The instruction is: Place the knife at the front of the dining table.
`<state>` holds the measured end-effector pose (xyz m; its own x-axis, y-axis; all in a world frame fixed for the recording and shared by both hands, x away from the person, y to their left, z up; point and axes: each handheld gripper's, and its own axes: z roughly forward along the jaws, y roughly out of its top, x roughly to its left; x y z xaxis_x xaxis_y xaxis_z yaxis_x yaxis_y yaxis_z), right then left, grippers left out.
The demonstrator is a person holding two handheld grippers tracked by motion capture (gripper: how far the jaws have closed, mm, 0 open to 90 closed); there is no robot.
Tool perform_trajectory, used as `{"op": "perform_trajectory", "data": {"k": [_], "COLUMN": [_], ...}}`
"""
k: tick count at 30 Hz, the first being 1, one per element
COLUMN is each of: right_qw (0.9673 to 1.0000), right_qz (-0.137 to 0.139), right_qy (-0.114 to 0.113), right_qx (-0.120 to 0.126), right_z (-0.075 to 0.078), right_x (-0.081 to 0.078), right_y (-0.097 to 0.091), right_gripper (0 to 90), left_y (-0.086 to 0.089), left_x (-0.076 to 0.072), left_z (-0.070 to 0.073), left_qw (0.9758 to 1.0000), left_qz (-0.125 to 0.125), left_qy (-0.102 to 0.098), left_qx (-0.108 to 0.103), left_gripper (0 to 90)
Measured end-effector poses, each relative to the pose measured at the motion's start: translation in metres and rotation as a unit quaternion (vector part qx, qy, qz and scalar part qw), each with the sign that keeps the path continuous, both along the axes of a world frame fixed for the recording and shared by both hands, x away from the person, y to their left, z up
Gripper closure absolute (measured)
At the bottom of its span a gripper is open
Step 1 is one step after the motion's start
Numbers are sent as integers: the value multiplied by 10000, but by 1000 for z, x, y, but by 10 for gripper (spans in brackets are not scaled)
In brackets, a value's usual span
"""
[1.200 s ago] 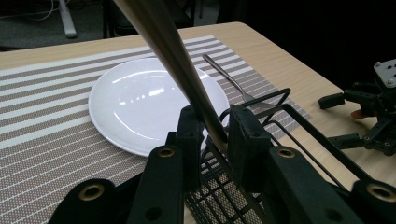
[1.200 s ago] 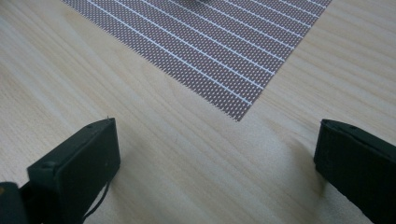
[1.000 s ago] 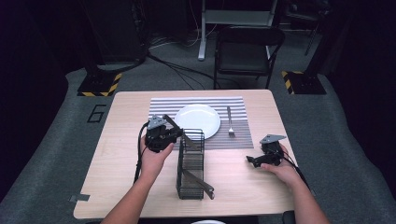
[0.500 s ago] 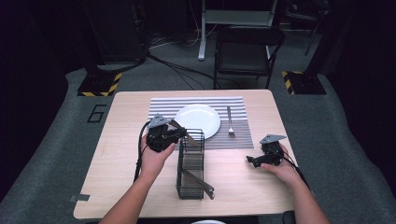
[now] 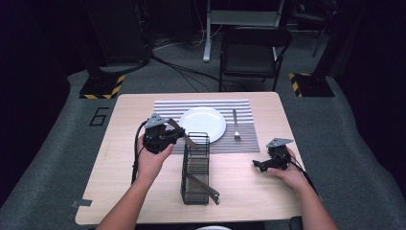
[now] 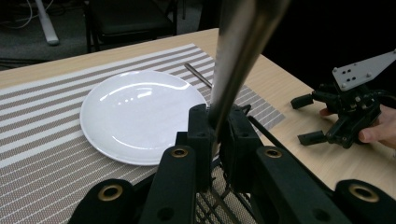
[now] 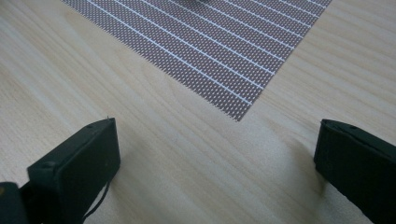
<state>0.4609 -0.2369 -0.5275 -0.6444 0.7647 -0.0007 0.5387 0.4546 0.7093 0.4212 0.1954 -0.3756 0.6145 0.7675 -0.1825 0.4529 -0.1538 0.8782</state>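
Gripping a knife (image 6: 238, 56) over the rack (image 5: 196, 167), the left gripper (image 5: 178, 135); right gripper (image 5: 257, 165) gapes wide on the desk (image 5: 119, 120).

One plate (image 5: 202, 124), one fork (image 5: 235, 124), two knives (image 5: 203, 186).

A white plate (image 5: 202, 123) is seen on a grey and white striped mat (image 5: 244, 105). The basket (image 5: 195, 168) is black, the table (image 5: 119, 115) light wood.
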Motion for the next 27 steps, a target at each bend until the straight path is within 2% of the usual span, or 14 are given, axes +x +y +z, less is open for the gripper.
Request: {"op": "perform_trajectory", "data": {"k": [5,13,21,25,27], "right_qw": [10000,10000,10000,10000,10000], "right_qz": [-4,0,8,8,8], "right_qy": [2,1,1,2,2], "right_qx": [0,1,3,3,3], "right_z": [0,0,0,0,0], "right_x": [0,0,0,0,0], "right_y": [0,0,0,0,0], "right_gripper": [0,0,0,0,0], "left_y": [-4,-14,-19,-20,-20], "left_x": [6,16,24,28,30], "left_z": [4,9,12,14,16], "left_qw": [9999,9998,9996,9996,9995], "left_qz": [98,170,234,245,234], "left_qy": [-113,-70,-148,-63,-86], "left_qx": [-51,-34,19,-138,-176], "left_gripper": [827,828,832,832,832]}}
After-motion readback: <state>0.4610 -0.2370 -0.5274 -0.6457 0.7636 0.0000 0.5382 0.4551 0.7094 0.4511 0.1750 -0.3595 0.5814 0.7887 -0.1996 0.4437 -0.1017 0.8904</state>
